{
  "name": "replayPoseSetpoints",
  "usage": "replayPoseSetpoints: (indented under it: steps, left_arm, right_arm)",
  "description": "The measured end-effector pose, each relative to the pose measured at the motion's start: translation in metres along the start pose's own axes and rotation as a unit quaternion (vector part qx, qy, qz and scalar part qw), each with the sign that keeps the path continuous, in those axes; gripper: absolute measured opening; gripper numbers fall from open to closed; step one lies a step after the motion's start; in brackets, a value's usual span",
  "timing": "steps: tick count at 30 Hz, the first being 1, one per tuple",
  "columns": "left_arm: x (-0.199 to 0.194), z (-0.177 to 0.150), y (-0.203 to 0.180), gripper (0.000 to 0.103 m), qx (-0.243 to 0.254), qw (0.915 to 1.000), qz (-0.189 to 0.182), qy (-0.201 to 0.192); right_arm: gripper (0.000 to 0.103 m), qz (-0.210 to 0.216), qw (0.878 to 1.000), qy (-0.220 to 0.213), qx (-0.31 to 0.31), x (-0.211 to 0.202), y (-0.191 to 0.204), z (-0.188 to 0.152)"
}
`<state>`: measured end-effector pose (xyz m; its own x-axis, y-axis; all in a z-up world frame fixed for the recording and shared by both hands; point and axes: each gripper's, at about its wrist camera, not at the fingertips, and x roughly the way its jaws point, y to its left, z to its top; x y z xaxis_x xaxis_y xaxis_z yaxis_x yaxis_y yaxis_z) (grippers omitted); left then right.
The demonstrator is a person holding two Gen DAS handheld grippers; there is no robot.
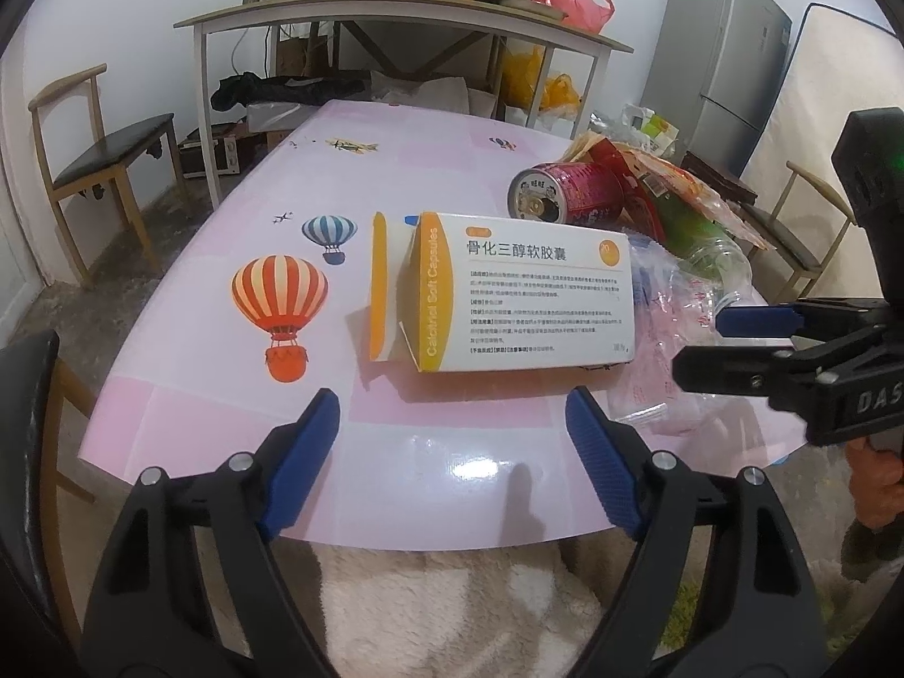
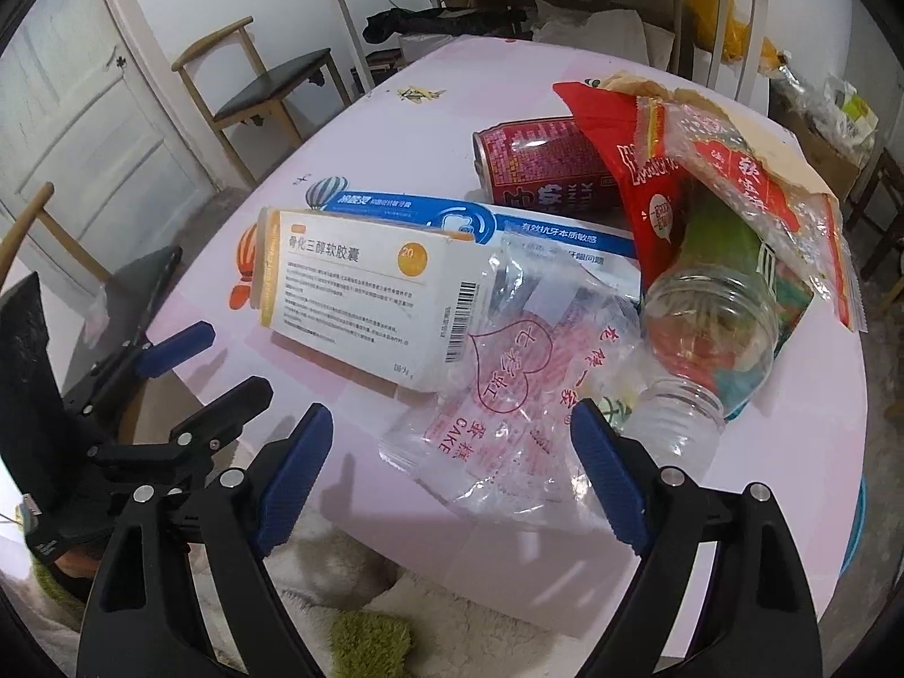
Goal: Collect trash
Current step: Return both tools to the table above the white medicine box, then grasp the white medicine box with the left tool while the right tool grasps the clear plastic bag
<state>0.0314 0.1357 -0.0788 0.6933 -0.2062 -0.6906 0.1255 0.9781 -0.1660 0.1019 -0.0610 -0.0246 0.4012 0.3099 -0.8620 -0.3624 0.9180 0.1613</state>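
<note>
A pile of trash lies on the pink table [image 1: 226,395]. A white and orange medicine box [image 1: 525,294] [image 2: 361,294] lies nearest. Beside it are a clear cake wrapper [image 2: 508,395], a red drink can [image 1: 565,192] [image 2: 537,164], a clear plastic bottle [image 2: 706,339], a blue toothpaste box [image 2: 480,220] and red snack bags [image 2: 706,169]. My left gripper [image 1: 452,452] is open and empty, just short of the medicine box. My right gripper [image 2: 452,469] is open and empty, over the cake wrapper; it also shows in the left wrist view [image 1: 729,339].
A wooden chair [image 1: 96,152] stands left of the table, another [image 1: 802,214] at the right. A shelf table [image 1: 395,28] with jars and bags stands behind, a grey fridge [image 1: 729,56] at back right. A fluffy cushion [image 1: 452,610] lies below the table's near edge.
</note>
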Motion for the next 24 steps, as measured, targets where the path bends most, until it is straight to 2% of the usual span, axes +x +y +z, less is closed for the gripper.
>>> replayPoseSetpoints:
  steps: [9, 17, 24]
  left_arm:
    - [0.002, -0.002, 0.000, 0.075, -0.005, 1.0000, -0.001, 0.005]
    - [0.003, -0.004, -0.001, 0.075, -0.004, 1.0000, 0.000, 0.007]
    - [0.003, -0.004, -0.001, 0.075, -0.005, 1.0000, 0.001, 0.007]
  right_arm:
    - [0.080, -0.010, 1.000, 0.009, -0.009, 0.002, 0.005, -0.004]
    - [0.072, -0.024, 0.999, 0.028, -0.025, 0.008, 0.012, -0.011]
    - [0.056, -0.023, 0.998, 0.055, -0.015, 0.016, 0.010, -0.019]
